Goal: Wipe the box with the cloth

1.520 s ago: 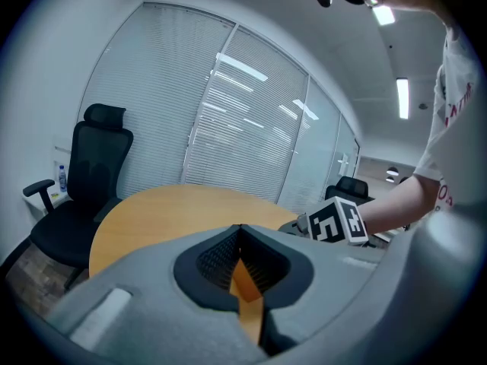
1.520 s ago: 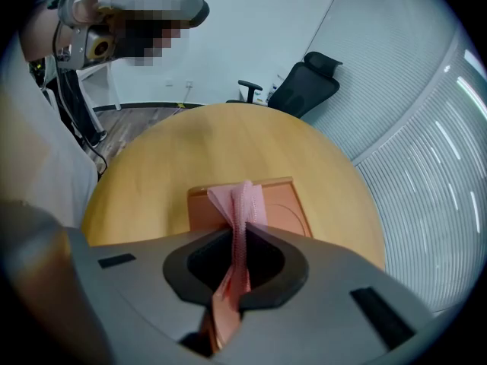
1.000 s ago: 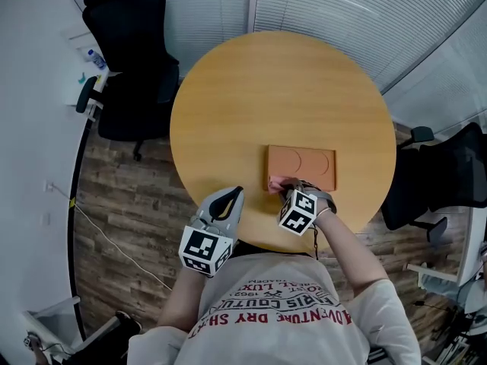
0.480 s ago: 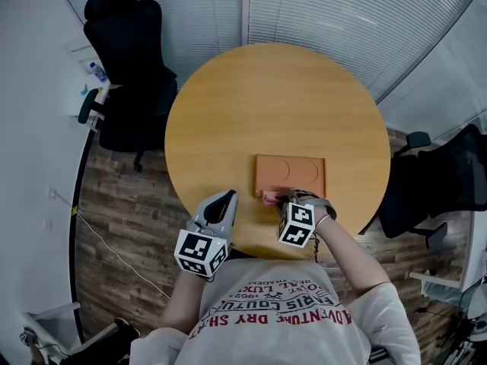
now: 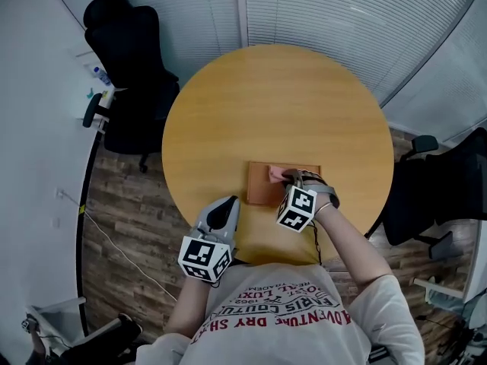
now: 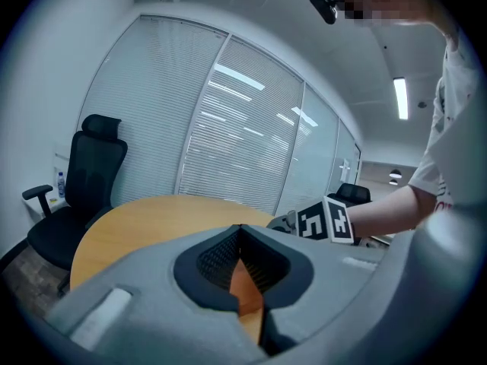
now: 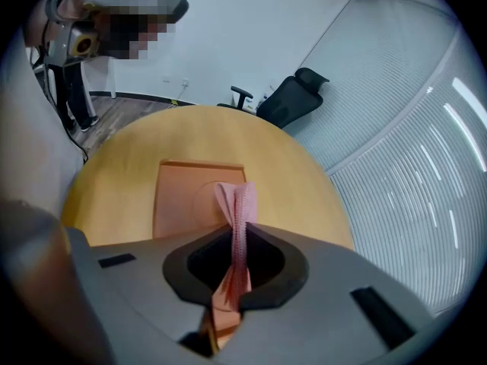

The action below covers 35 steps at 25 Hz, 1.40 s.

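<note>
Two grippers showed: nearest, the left gripper (image 5: 230,202) hung empty, jaws together, at the counter's (image 5: 228,97) near edge. The right gripper (image 5: 291,179), jaws pinching the cloth (image 5: 275,175), sat over the box (image 5: 259,190), which lay lengthwise left-to-right just beyond them.

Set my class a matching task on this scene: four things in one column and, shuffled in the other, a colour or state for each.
Things
1. cloth
2. box
3. left tongs
4. table

Colour or state
A. round, light wood
B. pink, pinched in the right tongs
C. shut, holding nothing
D. orange, lying flat

Pairs: 1-B, 2-D, 3-C, 4-A
</note>
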Each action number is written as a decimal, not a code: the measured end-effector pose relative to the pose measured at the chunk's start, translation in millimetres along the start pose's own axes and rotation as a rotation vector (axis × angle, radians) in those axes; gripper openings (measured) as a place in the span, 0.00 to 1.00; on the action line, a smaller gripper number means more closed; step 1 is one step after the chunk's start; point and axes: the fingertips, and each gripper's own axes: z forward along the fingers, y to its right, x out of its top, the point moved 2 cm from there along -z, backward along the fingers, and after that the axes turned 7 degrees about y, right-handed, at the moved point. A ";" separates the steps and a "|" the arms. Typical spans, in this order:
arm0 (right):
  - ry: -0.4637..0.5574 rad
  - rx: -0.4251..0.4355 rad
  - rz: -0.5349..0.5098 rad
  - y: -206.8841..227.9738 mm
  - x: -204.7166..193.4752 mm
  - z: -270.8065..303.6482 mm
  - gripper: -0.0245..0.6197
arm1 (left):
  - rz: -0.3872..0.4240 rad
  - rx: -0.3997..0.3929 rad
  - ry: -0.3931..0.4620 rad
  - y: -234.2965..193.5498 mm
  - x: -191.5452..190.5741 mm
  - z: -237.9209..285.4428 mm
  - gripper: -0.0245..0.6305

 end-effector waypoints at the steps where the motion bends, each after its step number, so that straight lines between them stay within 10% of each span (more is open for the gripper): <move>1: -0.004 -0.005 -0.009 3.7 -1.6 4.9 0.09 | 0.000 0.005 -0.004 0.8 -0.8 1.2 0.05; 35: -0.086 0.079 -0.163 -39.0 -11.9 23.6 0.09 | 0.012 0.060 -0.017 -0.9 -6.9 -15.7 0.05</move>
